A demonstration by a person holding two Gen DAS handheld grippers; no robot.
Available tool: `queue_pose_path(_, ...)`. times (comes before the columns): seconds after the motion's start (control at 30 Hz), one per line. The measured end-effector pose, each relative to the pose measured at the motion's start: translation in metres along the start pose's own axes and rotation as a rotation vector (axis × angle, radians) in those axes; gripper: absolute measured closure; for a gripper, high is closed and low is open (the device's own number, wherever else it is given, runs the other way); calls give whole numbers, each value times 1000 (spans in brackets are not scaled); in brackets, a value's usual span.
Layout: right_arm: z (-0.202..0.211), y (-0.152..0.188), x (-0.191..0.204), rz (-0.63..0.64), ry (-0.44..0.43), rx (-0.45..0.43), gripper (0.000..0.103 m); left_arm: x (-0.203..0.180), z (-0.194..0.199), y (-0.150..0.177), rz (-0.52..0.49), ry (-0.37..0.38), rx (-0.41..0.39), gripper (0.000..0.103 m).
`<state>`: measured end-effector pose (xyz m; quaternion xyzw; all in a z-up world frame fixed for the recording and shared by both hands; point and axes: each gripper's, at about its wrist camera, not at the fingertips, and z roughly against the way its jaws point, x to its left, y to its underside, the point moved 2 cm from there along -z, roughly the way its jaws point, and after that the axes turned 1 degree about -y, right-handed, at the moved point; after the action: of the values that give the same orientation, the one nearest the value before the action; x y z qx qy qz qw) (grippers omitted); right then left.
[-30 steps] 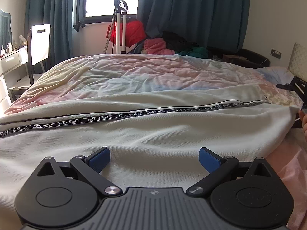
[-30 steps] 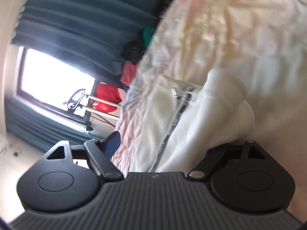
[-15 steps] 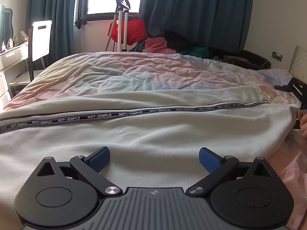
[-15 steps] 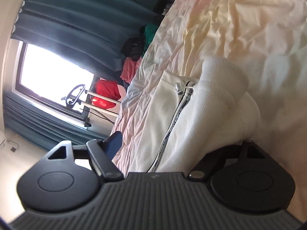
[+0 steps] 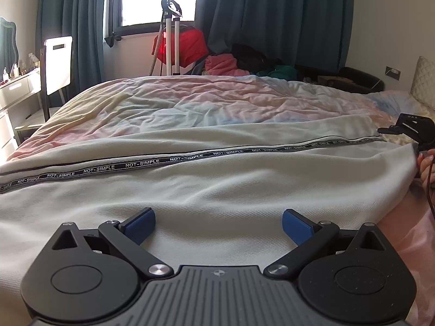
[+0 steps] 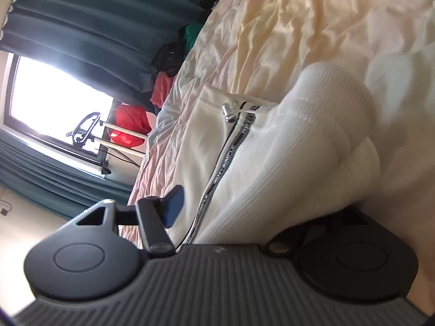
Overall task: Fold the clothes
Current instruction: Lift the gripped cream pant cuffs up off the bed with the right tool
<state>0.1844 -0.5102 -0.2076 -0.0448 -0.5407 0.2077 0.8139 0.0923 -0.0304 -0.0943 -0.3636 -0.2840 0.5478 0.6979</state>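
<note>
Bed: lying under a pastel, wrinkled cover and carrying everything; cover reading cream and pink in the right wrist view.
Garment: cream knit piece with a black "NOT-SIMPLE" tape lying spread across the near side of the bed, its ribbed end bunching up at the right.
Left claw: hovering low over the garment's near edge, blue pads gaping wide, holding nothing; cloth lying just beyond and beneath the pads.
Right claw: sitting at the ribbed end, which is draping over its right finger and hiding it; left pad standing clear of the cloth, so the jaws are looking parted and I cannot tell whether anything is pinched.
Step in hand, by my reading: getting a hold on both ends before lifting for a fold.
Doing it well: pinching only the hem layer, not the bed cover; closing both sides before pulling; keeping the tape running straight so the fold lands square.
Drawstring tips: two metal ends lying loose near the ribbed end, likely to snag.
</note>
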Motion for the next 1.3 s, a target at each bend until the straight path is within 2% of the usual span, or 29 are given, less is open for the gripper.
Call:
queue_pose_path(0.03,-1,-1,-2,-10,14,-3,61,-1,0,0,-2,1,-2,1)
queue_pose_path(0.07,-1,-2,-5,-36,18,-4,75,-2,-1,0,-5,5,-3,0)
queue_pose_path(0.1,0,-3,-8,-61,22,-4,83,-3,-2,1,-12,5,-4,0)
queue_pose_path(0.23,7,-6,-7,-72,37,-16,89,-8,-5,2,-47,-5,-1,0)
queue_pose_path(0.37,21,-13,-3,-79,21,-75,92,-12,-2,1,-62,1,-13,0)
queue_pose_path(0.57,44,-28,-6,-104,-11,-162,95,-11,21,-11,8,55,-65,0)
queue_pose_path(0.63,53,-32,-9,-109,-13,-193,95,-10,32,-17,32,66,-107,0)
queue_pose_path(0.73,56,-29,-21,-107,14,-183,95,-4,45,-27,75,49,-166,0)
queue_pose_path(0.8,57,-27,-28,-106,31,-177,95,4,48,-33,87,-3,-191,0)
queue_pose_path(0.93,58,-23,-41,-108,59,-169,95,27,38,-40,109,-182,-141,0)
queue_pose_path(1.07,58,-20,-30,-13,94,-184,95,53,25,-31,131,-321,-60,0)
queue_pose_path(1.17,57,-19,-25,41,127,-188,95,67,12,-16,148,-362,58,1)
queue_pose_path(1.3,56,-16,-18,104,171,-192,95,78,4,2,180,-336,139,1)
